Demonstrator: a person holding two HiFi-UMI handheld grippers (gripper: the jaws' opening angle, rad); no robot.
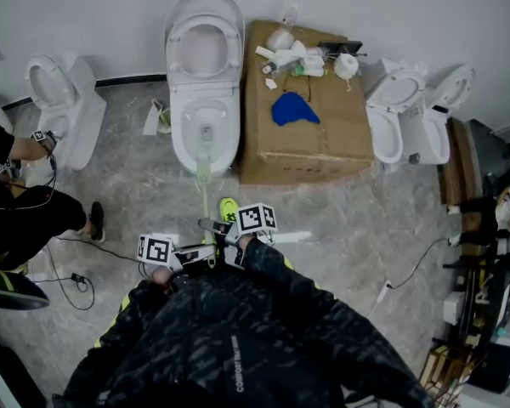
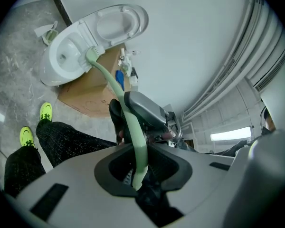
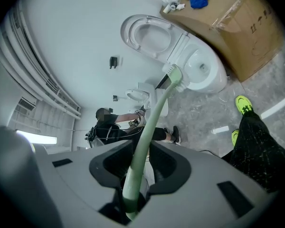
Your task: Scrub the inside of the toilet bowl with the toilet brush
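Left tool (image 2: 135, 174) and right tool (image 3: 132, 194) are both pinching toilet brush (image 1: 205, 195) handle's end, head nearing toilet bowl (image 1: 178, 136); handle is looking light, bendy, probably slippery

Cardboard box (image 1: 310, 150) stands right of the toilet (image 1: 185, 138)

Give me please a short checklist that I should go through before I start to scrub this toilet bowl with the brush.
1. Left gripper shut on the toilet brush handle: ok.
2. Right gripper shut on the same handle: ok.
3. Lid raised, toilet bowl open: ok.
4. Brush head at the bowl's rim: ok. Whether it touches the inner wall: cannot tell.
5. Cardboard box beside the toilet, off the brush's line: ok.
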